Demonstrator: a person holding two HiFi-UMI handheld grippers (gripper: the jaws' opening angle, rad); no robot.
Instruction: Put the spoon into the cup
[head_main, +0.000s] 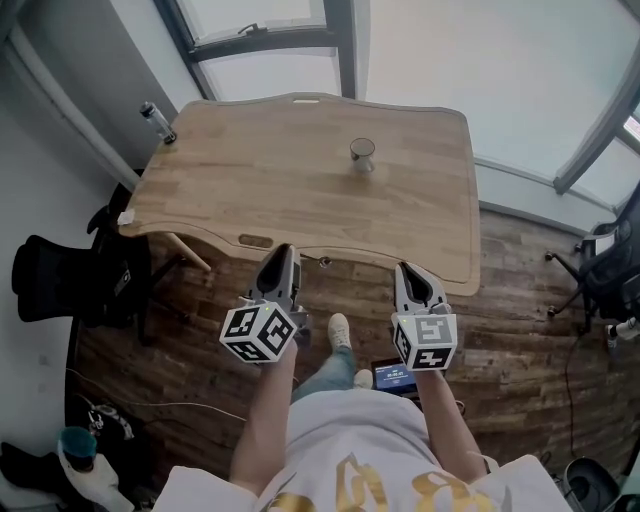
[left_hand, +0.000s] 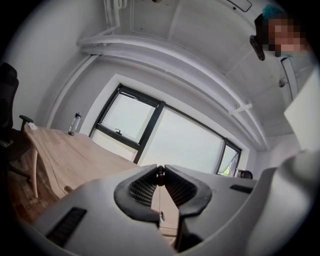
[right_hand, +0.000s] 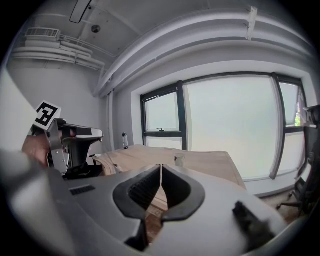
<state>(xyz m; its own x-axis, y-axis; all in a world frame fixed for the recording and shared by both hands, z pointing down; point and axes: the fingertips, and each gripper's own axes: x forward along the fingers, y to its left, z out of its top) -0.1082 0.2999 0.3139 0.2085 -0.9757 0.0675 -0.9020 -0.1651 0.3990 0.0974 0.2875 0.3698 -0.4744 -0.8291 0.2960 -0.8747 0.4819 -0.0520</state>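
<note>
Short of the desk (head_main: 220, 190), the left gripper (head_main: 284, 252) and right gripper (head_main: 407, 270) hang with jaws clenched, apparently empty. The cup (head_main: 362, 152) stands mid-desk, well apart; no spoon shows. Likely pre-pick: finding the spoon comes first.

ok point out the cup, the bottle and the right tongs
cup (head_main: 362, 152): head view, on its side wall
bottle (head_main: 158, 122): head view, middle of its body
right tongs (right_hand: 160, 169): right gripper view, where the shut tips meet
</note>
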